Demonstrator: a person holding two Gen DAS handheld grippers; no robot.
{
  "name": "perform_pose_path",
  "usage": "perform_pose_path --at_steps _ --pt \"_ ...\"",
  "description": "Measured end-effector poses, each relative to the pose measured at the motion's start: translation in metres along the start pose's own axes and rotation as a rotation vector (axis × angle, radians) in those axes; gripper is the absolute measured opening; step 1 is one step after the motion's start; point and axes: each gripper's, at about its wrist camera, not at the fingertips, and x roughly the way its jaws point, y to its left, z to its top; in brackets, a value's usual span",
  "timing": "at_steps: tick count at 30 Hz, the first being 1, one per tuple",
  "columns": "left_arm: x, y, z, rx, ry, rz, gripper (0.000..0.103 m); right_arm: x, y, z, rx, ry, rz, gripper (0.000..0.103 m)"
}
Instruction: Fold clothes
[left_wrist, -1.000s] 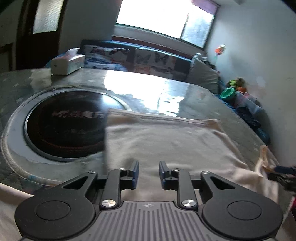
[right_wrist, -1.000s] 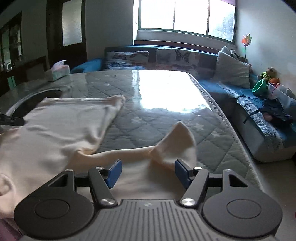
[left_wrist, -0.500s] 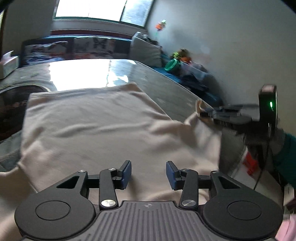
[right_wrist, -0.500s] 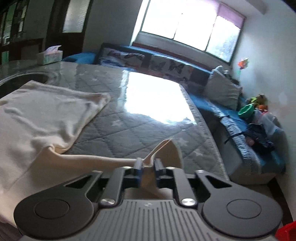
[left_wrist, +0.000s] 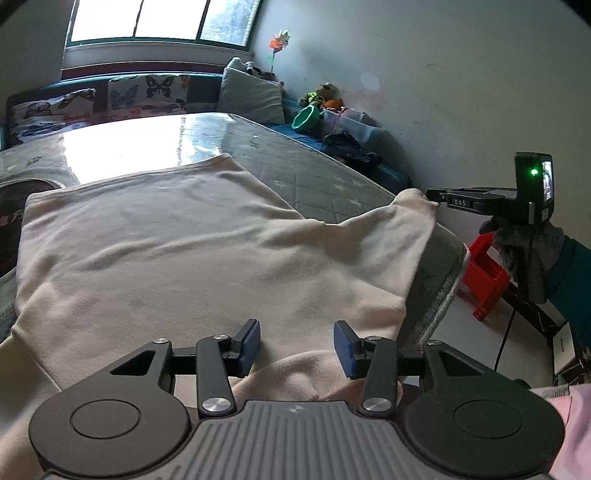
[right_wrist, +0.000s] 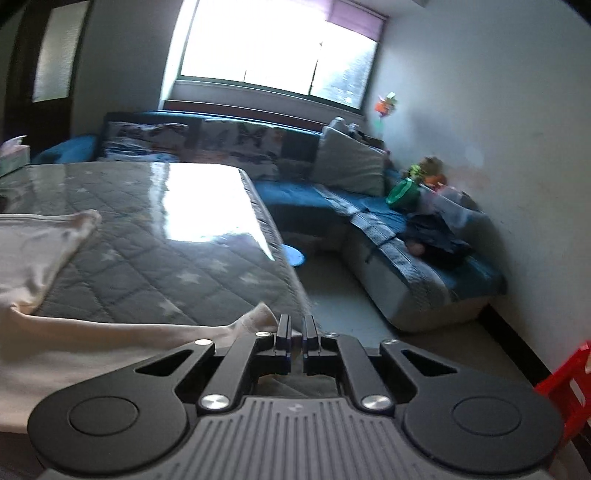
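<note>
Cream-coloured cloth, one garment (left_wrist: 177, 251), is lying spread across the grey quilted table cover (left_wrist: 317, 177), with one corner reaching out past the table's edge. The right gripper (right_wrist: 294, 341) is pinching that corner, its two fingers pressed nearly together on the fabric; from the left wrist view the same gripper (left_wrist: 436, 201) is holding the corner up at the table's side. The left gripper (left_wrist: 296, 345) is hovering just above the near hem, its two blue-padded fingers (left_wrist: 248, 345) standing well apart with nothing between them. One green bowl (left_wrist: 306, 118) and what is probably one stuffed toy (left_wrist: 325, 92) are sitting on the blue sofa (right_wrist: 369, 218). One red stool (left_wrist: 485, 273) is standing on the floor.
</note>
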Motion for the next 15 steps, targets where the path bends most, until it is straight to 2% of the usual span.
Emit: perform_pose_path --at_steps 5,9,12,15 --pt "0.000 -0.001 -0.001 0.021 0.006 -0.010 0.049 0.012 -0.011 -0.012 0.030 0.074 -0.044 0.006" --pt "-0.001 -0.003 -0.002 0.029 0.008 -0.014 0.051 0.004 -0.019 -0.011 0.079 0.055 -0.058 0.008" --pt "0.000 -0.004 -0.001 0.035 0.010 -0.014 0.052 -0.004 -0.013 -0.003 0.082 0.017 0.024 0.016" --pt "-0.001 -0.005 -0.002 0.034 0.010 -0.011 0.053 -0.004 0.004 0.001 0.056 0.011 0.150 0.028"
